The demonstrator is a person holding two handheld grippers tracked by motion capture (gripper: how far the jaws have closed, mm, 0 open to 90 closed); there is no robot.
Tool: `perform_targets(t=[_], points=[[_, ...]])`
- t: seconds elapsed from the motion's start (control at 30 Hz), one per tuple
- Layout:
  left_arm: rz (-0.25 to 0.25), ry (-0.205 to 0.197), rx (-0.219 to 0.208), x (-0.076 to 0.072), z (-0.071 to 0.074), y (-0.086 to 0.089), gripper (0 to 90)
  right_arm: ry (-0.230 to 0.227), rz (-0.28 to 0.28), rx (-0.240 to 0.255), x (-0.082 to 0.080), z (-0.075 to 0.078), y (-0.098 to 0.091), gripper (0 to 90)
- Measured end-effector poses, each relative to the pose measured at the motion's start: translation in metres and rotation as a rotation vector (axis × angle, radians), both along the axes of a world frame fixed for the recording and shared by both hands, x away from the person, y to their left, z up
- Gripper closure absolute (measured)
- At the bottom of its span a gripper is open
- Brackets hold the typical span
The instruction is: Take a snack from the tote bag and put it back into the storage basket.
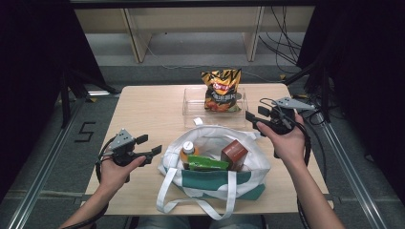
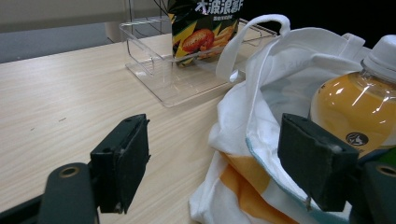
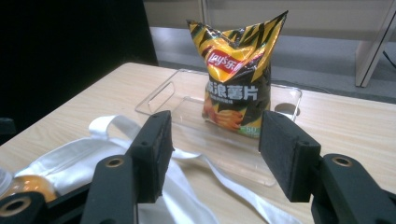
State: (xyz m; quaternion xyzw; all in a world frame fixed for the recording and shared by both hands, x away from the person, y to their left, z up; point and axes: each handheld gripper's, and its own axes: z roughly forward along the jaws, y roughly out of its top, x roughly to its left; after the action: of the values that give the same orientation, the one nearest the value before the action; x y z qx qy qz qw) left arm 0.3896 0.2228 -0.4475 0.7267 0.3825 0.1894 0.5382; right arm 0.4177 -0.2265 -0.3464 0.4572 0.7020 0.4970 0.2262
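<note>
Right gripper: jaws apart, empty, held just right of the clear tray.
Chip bag: upright in that tray.
Left gripper: jaws apart, empty, beside the tote bag.
Counter: carries tray and tote.

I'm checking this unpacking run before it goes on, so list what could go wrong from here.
1. The yellow-and-black crisp bag stands upright in the clear plastic tray; a knock from the open right gripper might tip it.
2. The white-and-green cloth tote bag is soft; lifting out the orange juice bottle may drag its fabric along.
</note>
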Motion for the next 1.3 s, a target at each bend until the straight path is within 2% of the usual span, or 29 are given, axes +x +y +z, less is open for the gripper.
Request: perform_targets(t=[0.07, 0.1, 0.13, 0.17, 0.2, 0.27, 0.3, 0.33, 0.4, 0.47, 0.53, 0.57, 0.6, 0.63, 0.67, 0.7, 0.77, 0.8, 0.87, 0.97, 1.07, 1.13, 1.2, 1.23, 1.27, 1.3], points=[[0.003, 0.004, 0.004, 0.000, 0.000, 0.001, 24.6, 0.001, 0.007, 0.028, -0.005, 0.000, -0.002, 44.2], [0.002, 0.005, -0.003, 0.000, 0.000, 0.001, 24.6, 0.006, 0.012, 0.019, -0.008, 0.000, -0.004, 43.8], [0.003, 0.005, -0.011, 0.000, -0.001, 0.001, 24.6, -0.009, 0.005, 0.018, -0.010, -0.001, -0.004, 43.6], [0.004, 0.001, 0.006, -0.001, 0.001, 0.002, 24.5, -0.002, 0.008, 0.015, -0.012, 0.000, -0.005, 43.3], [0.005, -0.002, 0.003, -0.001, 0.001, 0.002, 24.6, 0.010, 0.003, 0.021, -0.015, 0.000, -0.004, 43.2], [0.003, -0.006, -0.005, -0.001, 0.001, 0.002, 24.6, 0.005, 0.010, 0.021, -0.018, 0.000, -0.005, 42.9], [0.008, -0.007, 0.006, -0.001, 0.002, 0.002, 24.5, 0.012, 0.002, 0.031, -0.021, 0.000, -0.004, 42.9], [0.009, -0.006, 0.004, -0.001, 0.002, 0.002, 24.5, -0.008, 0.004, 0.017, -0.022, -0.001, -0.005, 42.8], [0.004, -0.011, -0.004, -0.001, 0.002, 0.001, 24.5, 0.008, 0.016, 0.030, -0.026, -0.003, -0.003, 42.7], [0.001, -0.015, 0.005, -0.002, 0.003, 0.001, 24.6, -0.005, 0.025, 0.032, -0.028, -0.005, -0.003, 42.5], [-0.006, -0.014, -0.001, -0.001, 0.002, 0.000, 24.5, 0.002, 0.034, 0.034, -0.031, -0.006, -0.003, 42.0], [0.001, -0.008, 0.006, -0.001, 0.002, 0.000, 24.5, 0.010, 0.021, 0.050, -0.033, -0.005, -0.002, 42.0], [0.001, -0.009, 0.007, -0.001, 0.002, 0.001, 24.5, 0.005, 0.027, 0.036, -0.034, -0.005, -0.003, 42.0], [0.002, -0.007, -0.004, -0.001, 0.002, 0.001, 24.6, 0.008, 0.022, 0.048, -0.036, -0.006, -0.002, 41.9], [0.008, -0.004, 0.002, -0.002, 0.002, 0.001, 24.5, 0.010, 0.031, 0.043, -0.036, -0.006, -0.002, 41.8], [0.003, -0.010, 0.008, -0.002, 0.003, 0.001, 24.5, -0.012, 0.038, 0.025, -0.036, -0.007, -0.003, 41.8], [0.007, -0.015, -0.001, -0.003, 0.004, 0.000, 24.5, 0.027, 0.032, 0.053, -0.041, -0.008, 0.000, 41.7], [0.008, -0.018, 0.009, -0.004, 0.005, 0.001, 24.5, 0.000, 0.046, 0.043, -0.040, -0.010, -0.001, 41.7], [0.009, -0.018, 0.009, -0.004, 0.005, 0.001, 24.5, -0.002, 0.052, 0.058, -0.043, -0.012, 0.001, 41.5], [0.008, -0.022, 0.007, -0.004, 0.005, 0.000, 24.5, 0.026, 0.057, 0.068, -0.050, -0.013, 0.005, 40.6], [0.002, -0.026, 0.000, -0.004, 0.005, -0.001, 24.5, 0.008, 0.082, 0.074, -0.053, -0.014, 0.009, 39.9], [0.006, -0.013, 0.002, -0.005, 0.005, -0.001, 24.5, 0.012, 0.096, 0.074, -0.056, -0.014, 0.013, 39.5], [0.003, -0.018, 0.004, -0.005, 0.005, -0.001, 24.5, 0.016, 0.102, 0.081, -0.060, -0.015, 0.016, 39.2], [0.003, -0.024, 0.004, -0.004, 0.005, -0.001, 24.5, 0.002, 0.109, 0.063, -0.060, -0.016, 0.016, 39.0], [0.004, -0.024, 0.004, -0.004, 0.006, 0.000, 24.5, 0.034, 0.101, 0.084, -0.064, -0.016, 0.020, 38.9], [-0.001, -0.026, -0.001, -0.004, 0.005, 0.000, 24.5, 0.009, 0.116, 0.067, -0.063, -0.018, 0.019, 38.7]])
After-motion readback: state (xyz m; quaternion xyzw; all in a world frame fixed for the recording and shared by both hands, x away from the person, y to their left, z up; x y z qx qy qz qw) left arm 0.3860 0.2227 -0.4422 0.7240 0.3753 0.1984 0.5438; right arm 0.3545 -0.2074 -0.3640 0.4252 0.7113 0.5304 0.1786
